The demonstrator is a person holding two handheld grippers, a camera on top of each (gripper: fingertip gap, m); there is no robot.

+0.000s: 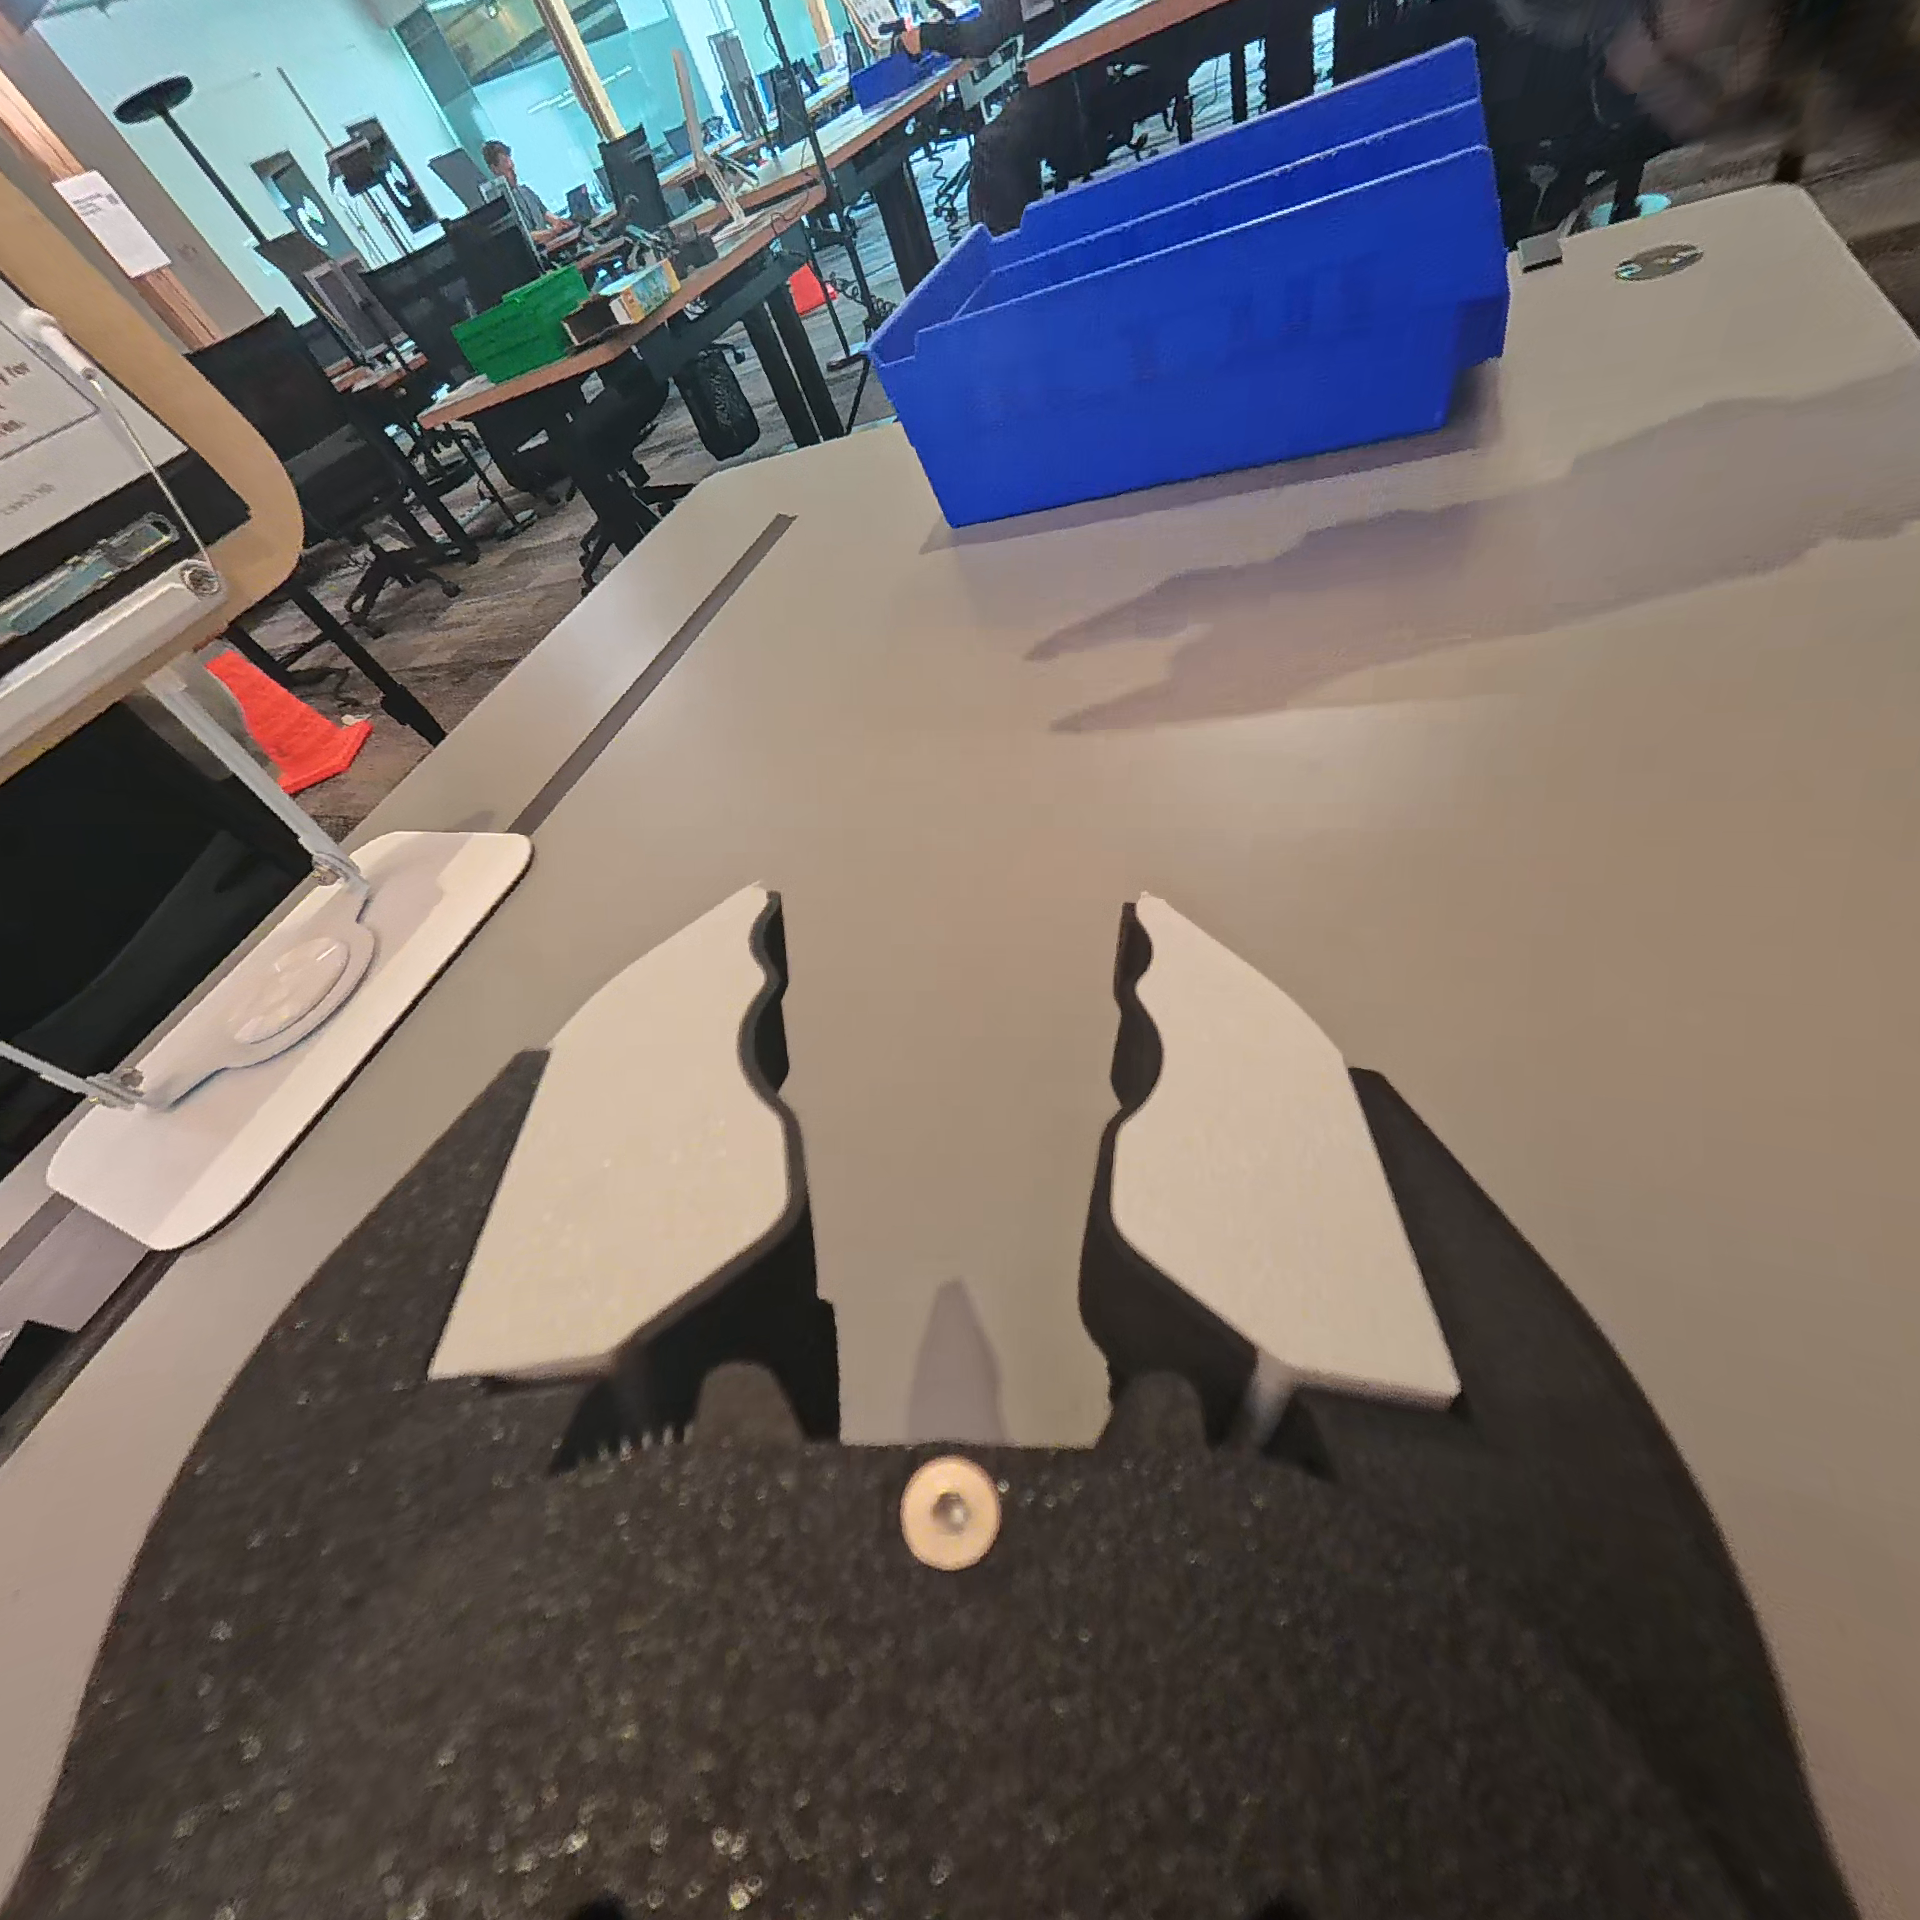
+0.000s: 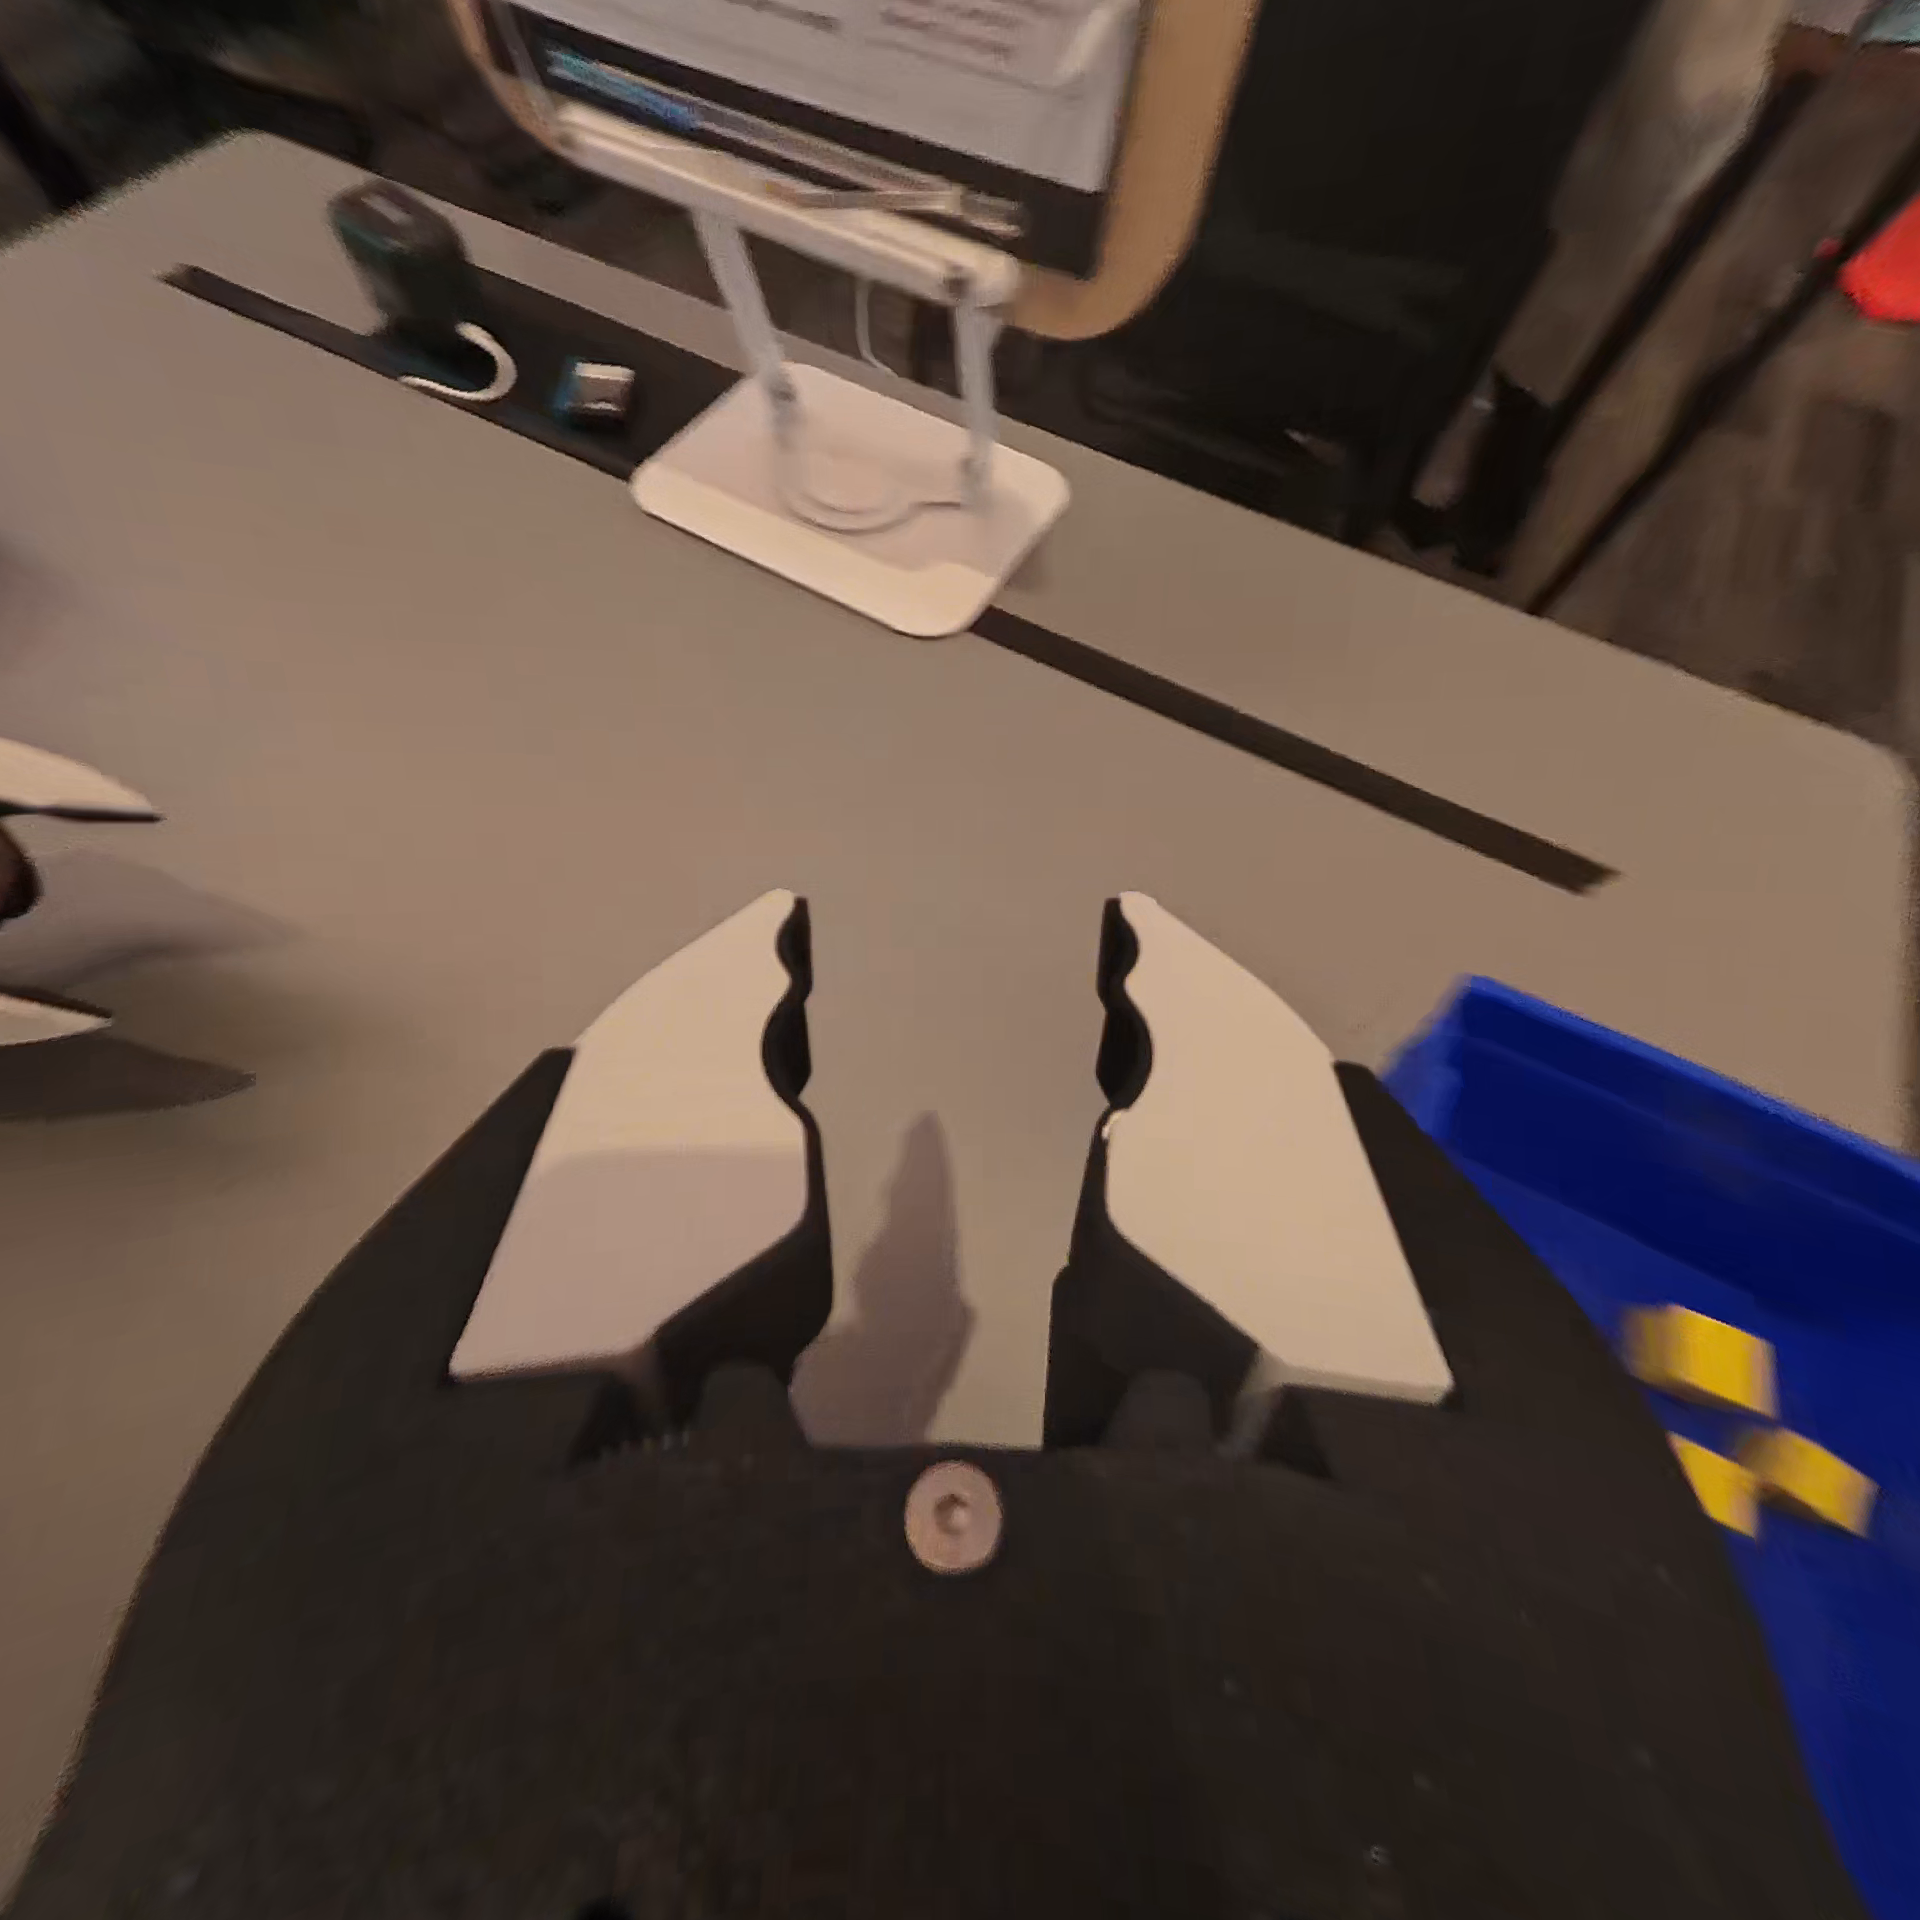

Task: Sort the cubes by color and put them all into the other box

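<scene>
Both tools are empty. The left hand-held gripper (image 1: 951, 904) hovers low over the bare grey tabletop (image 1: 1351, 935) with its jaws apart, pointing toward a blue bin (image 1: 1195, 384) that stands well ahead of it; its inside is hidden from this angle. The right hand-held gripper (image 2: 954, 904) also has its jaws apart with nothing between them, and its view is blurred. Just to its right sits a blue bin (image 2: 1662, 1174) holding yellow cubes (image 2: 1745, 1423), at least two, close together against the wall. Whether this is the bin the left view shows cannot be told, and no other colours show.

The step in hand looks like a reach for a cube. To do it well, the right tool should swing over the bin, come down from above with jaws spread wider than one cube, and close on opposite flat faces of a single cube, not on two at once. The white stand (image 2: 862, 520) ahead stays clear of that path.
</scene>
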